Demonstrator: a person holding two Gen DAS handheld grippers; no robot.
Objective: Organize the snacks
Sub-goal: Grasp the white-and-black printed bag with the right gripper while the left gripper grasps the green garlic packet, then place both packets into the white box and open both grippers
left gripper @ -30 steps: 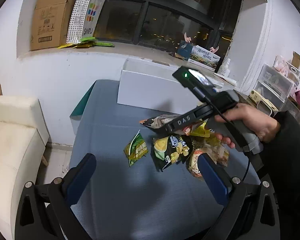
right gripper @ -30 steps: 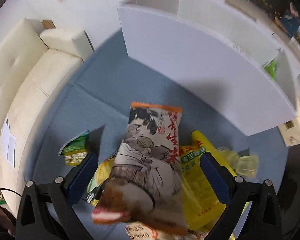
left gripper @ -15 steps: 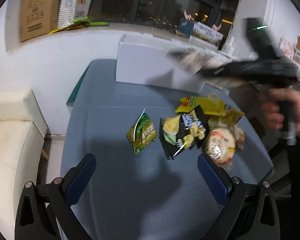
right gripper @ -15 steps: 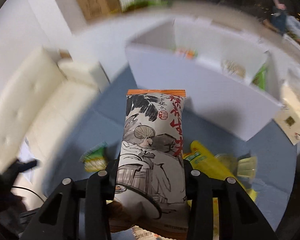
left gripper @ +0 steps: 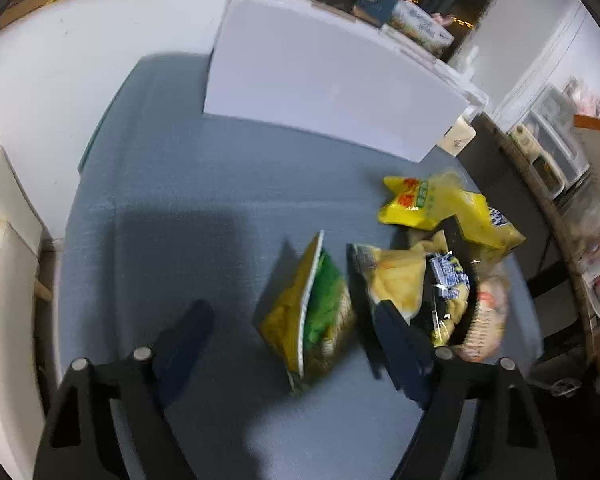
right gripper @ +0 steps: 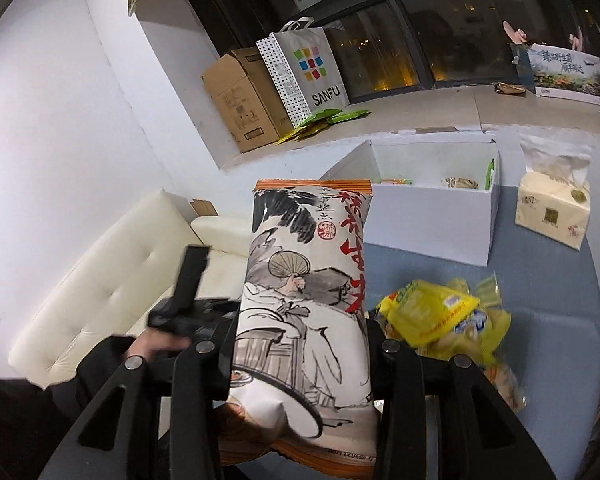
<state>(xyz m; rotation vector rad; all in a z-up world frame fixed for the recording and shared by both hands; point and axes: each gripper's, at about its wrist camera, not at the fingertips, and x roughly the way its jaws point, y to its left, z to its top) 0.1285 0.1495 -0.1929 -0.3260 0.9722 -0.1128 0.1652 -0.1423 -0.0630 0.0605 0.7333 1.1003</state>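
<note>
My right gripper (right gripper: 304,364) is shut on a long white snack pack with ink drawings (right gripper: 306,300) and holds it up above the table, short of the white box (right gripper: 432,224). My left gripper (left gripper: 288,340) is open, low over the table, with a green and yellow snack bag (left gripper: 312,312) between its fingers. Beside it lie a black and yellow chip bag (left gripper: 420,292), a yellow bag (left gripper: 440,204) and a round cracker pack (left gripper: 488,320). The white box also shows in the left wrist view (left gripper: 324,80).
The table has a blue-grey cloth (left gripper: 180,208). A tissue pack (right gripper: 552,208) stands right of the box. A cream sofa (right gripper: 112,280) is on the left. A cardboard box (right gripper: 240,96) and a paper bag (right gripper: 304,68) stand on the window sill.
My right gripper has closed on the ink-drawing pack and lifted it off the pile. My left gripper has dropped down and forward around the green bag.
</note>
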